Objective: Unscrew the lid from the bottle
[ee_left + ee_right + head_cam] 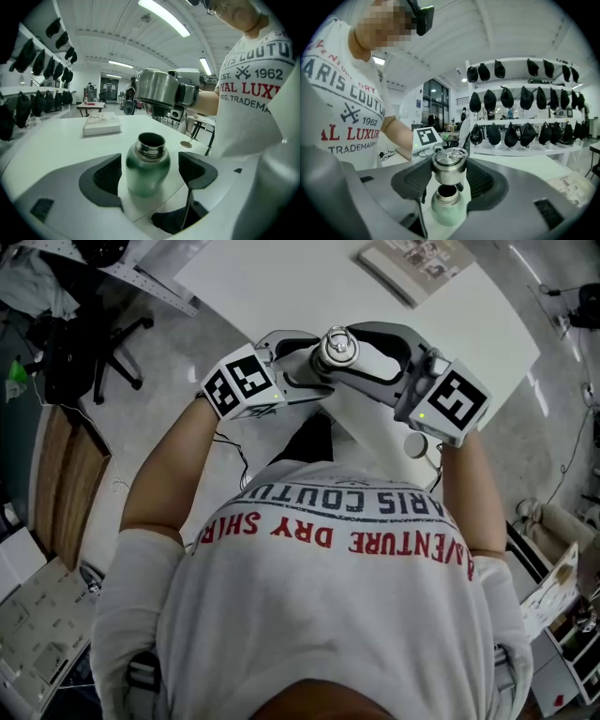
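The right gripper [450, 177] pinches the steel lid [449, 169] between its pads, holding it just above the open mouth, so the thread looks fully undone. The left gripper [150, 172] is pressed onto the green bottle [147, 174], which stands upright between its jaws, probably to stop it turning.

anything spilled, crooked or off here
Nothing stands out. The lid is off and gripped level in the right gripper, just above the open mouth of the green bottle. The bottle stands upright in the left gripper. No spill or damage shows.
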{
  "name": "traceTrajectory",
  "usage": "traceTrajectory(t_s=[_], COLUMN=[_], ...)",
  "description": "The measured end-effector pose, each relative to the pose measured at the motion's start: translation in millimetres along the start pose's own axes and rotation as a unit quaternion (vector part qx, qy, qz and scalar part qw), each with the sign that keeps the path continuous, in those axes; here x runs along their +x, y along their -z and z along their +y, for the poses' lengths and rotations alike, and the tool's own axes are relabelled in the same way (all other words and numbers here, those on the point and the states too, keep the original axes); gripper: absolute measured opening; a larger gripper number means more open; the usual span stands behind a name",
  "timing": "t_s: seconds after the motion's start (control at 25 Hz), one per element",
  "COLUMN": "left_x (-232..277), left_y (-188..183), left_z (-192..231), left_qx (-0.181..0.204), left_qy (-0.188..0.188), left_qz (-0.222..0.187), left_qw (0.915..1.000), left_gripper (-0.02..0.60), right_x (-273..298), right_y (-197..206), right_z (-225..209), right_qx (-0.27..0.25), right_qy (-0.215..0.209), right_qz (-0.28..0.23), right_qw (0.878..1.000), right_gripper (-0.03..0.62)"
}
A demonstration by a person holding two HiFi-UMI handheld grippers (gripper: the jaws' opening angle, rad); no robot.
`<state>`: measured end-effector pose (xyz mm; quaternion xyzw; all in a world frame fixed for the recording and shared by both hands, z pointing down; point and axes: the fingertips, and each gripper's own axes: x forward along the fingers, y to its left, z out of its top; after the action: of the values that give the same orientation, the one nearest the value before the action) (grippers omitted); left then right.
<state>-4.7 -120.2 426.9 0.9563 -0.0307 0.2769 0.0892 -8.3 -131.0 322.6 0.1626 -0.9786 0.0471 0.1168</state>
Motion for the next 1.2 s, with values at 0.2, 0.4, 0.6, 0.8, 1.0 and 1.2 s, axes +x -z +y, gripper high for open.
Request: traceTrajectory(t_s=[0.2,0.4,0.6,0.8,1.0,1.2], left_x=[-35.8,-77.3,-109.8,-130.9,-139.5,-141.4], left_y=[-26.9,-77.6,-120.7,-145.9,-158.5,-159.3], left_z=[-5.6,-21.5,-48.8,-73.2,-102.7,-114.9], left_qx=[-0.055,-0.103,-0.127,-0.126,-0.103,-0.104], left_qy=[-0.049,-0.109,-0.166,-0.231,-0.244,-0.246], left_qz=[-0.078,-0.175,-0.239,-0.260,-0.254,-0.256], left_qw=[0.9943,0.9731,0.9484,0.9292,0.9304,0.9289], left_gripper=[0.376,0.209,0.068,0.040,0.038,0.038], right_x=[-28.1,-61.1,-82.4,-94.8,-103.7,-107.6], right_y=[-26.9,-57.0,-73.4,-87.8,-103.4,-101.6], right_z=[-0.7,8.1,32.4,57.5,79.8,88.0], right_qx=[0.021,0.037,0.035,0.026,0.010,0.013], right_qy=[0.072,0.138,0.171,0.178,0.168,0.169], right_qz=[-0.056,-0.098,-0.097,-0.100,-0.105,-0.101], right_qw=[0.996,0.985,0.980,0.979,0.980,0.980], right_gripper=[0.232,0.232,0.232,0.232,0.232,0.232])
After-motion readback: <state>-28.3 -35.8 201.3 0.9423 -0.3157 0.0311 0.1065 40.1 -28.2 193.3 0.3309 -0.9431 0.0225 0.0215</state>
